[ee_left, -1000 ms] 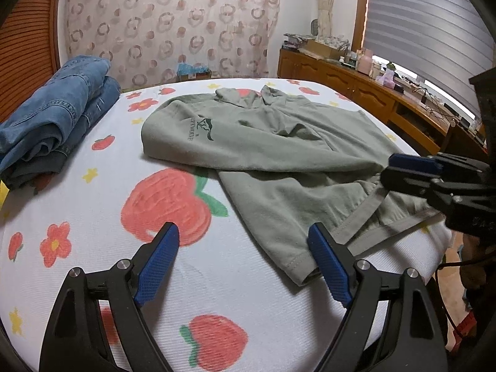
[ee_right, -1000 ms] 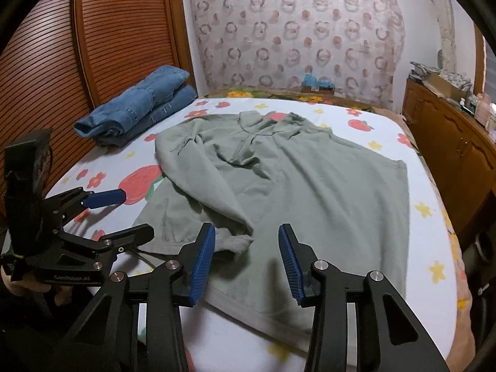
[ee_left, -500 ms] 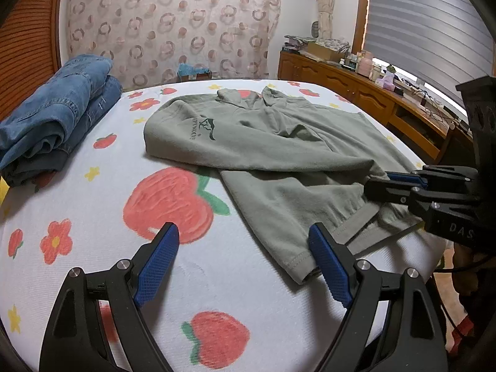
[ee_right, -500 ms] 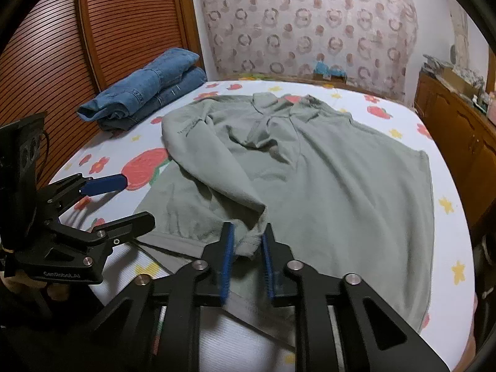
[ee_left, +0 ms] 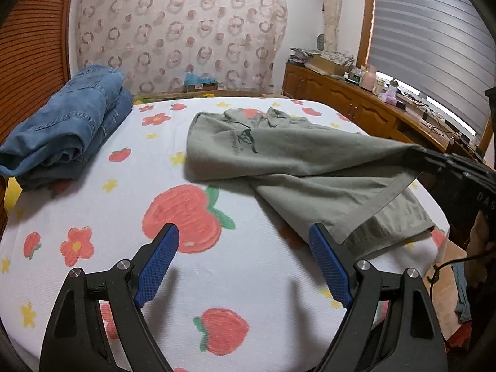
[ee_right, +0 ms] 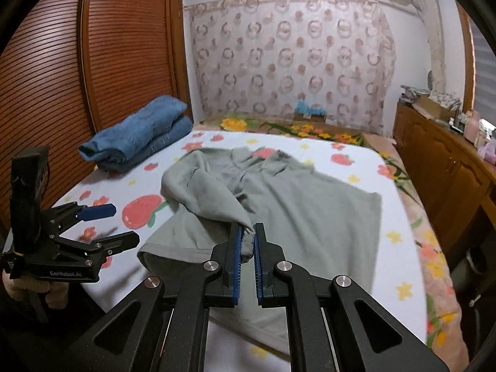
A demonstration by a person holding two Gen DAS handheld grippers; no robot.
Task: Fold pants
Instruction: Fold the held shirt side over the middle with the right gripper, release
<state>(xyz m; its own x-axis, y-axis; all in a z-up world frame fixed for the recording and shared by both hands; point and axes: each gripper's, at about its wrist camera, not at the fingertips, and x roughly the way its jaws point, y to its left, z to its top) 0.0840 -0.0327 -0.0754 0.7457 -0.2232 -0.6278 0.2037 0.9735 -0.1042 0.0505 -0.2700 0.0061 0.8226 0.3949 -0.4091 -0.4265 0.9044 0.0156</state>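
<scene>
A grey-green long-sleeved garment (ee_right: 303, 198) lies spread on the bed (ee_left: 248, 279); it also shows in the left wrist view (ee_left: 294, 161). My right gripper (ee_right: 246, 245) is shut on the cuff of its sleeve (ee_right: 217, 198) and holds it lifted above the garment's body. In the left wrist view the right gripper (ee_left: 449, 164) shows at the right with the sleeve stretched up to it. My left gripper (ee_left: 241, 260) is open and empty over the bed's near part, left of the garment's hem; it also shows in the right wrist view (ee_right: 105, 226).
Folded blue jeans (ee_left: 62, 130) are stacked at the bed's far left, also in the right wrist view (ee_right: 139, 133). A wooden slatted wardrobe (ee_right: 93, 77) stands left of the bed. A wooden sideboard (ee_left: 356, 105) with clutter runs along the right. A patterned curtain (ee_right: 288, 62) hangs behind.
My right gripper has shut on the sleeve cuff and lifted it, pulling the sleeve up and toward the near edge. My left gripper has stayed open and drawn back a little.
</scene>
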